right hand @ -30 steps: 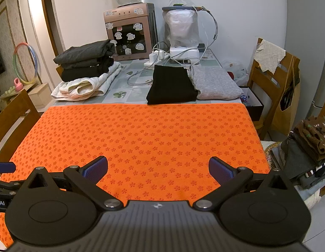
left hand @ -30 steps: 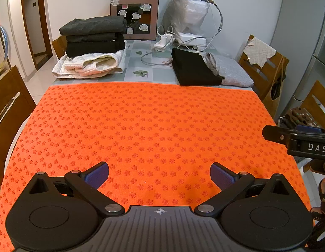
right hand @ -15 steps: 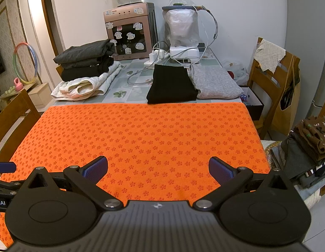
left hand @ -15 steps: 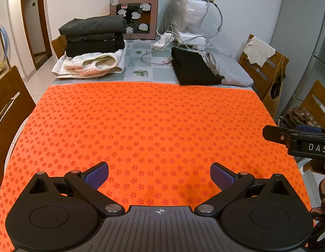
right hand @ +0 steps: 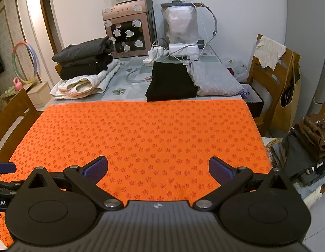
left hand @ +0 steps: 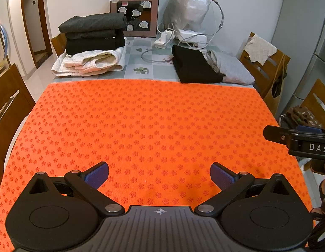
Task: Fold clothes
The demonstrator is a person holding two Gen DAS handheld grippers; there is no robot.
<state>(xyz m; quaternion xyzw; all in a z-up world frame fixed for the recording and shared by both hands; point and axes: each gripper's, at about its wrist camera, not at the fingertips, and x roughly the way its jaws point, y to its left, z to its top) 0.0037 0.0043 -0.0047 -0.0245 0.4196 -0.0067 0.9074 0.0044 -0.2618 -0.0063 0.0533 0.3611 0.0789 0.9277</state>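
Observation:
An orange flower-print mat [left hand: 154,115] [right hand: 145,126] covers the near half of the table, with no garment on it. My left gripper [left hand: 159,175] hovers open over the mat's near edge. My right gripper [right hand: 158,169] is open too, nothing between its blue pads [right hand: 220,169]. Behind the mat lie a folded black garment [left hand: 195,65] [right hand: 169,82] and a folded grey one [left hand: 231,69] [right hand: 215,78]. At the far left stands a stack of dark folded clothes [left hand: 93,33] [right hand: 84,57] on a cream quilted piece [left hand: 88,62] [right hand: 84,83]. A pile of unfolded clothes [right hand: 307,147] sits on a chair at the right.
A pink water dispenser [left hand: 134,9] [right hand: 128,28], a plastic-wrapped appliance [left hand: 188,10] [right hand: 180,22] and a power strip with cables [left hand: 165,37] stand at the table's back. Wooden chairs [left hand: 265,71] [right hand: 13,121] flank the table. My right gripper's side [left hand: 299,141] shows at the right edge.

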